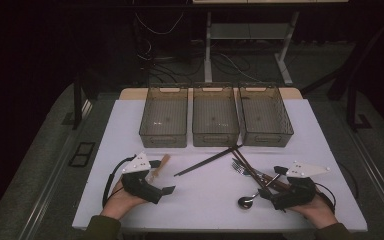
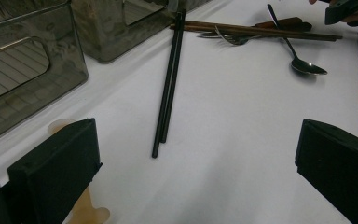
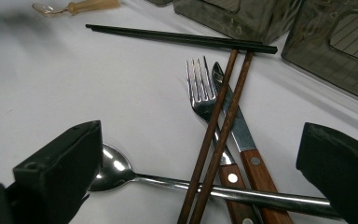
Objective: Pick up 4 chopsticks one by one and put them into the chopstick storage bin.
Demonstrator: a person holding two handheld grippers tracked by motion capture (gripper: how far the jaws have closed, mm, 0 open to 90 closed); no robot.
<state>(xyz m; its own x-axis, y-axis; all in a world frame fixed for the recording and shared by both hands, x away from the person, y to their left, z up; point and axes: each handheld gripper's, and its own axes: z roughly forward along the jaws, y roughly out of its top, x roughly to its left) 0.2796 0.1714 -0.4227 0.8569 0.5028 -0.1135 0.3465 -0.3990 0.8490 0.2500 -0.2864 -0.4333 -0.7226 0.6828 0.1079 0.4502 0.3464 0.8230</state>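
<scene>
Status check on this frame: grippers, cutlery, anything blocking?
Left gripper and right gripper both open, holding nothing. Spoon, fork, knife piled under brown chopsticks. Black chopsticks lie between the hands. Three bins unblocked.

Black chopsticks [image 2: 168,79], brown chopsticks [image 3: 216,135], silver spoon [image 3: 116,170], white table [image 1: 130,125].

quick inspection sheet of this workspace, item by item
surface: white table, no spills seen
job's things: black chopsticks, brown chopsticks lying across fork, knife and metal spoon; small wooden-handled spoon beside left gripper
clutter: nothing seen
grippers: left gripper open, holding nothing; right gripper open over the cutlery pile, holding nothing
cables: black cable loops from left gripper; more on the floor behind
surroundings: three see-through bins in a row at far edge, nothing seen inside; dark room, desk legs behind
</scene>
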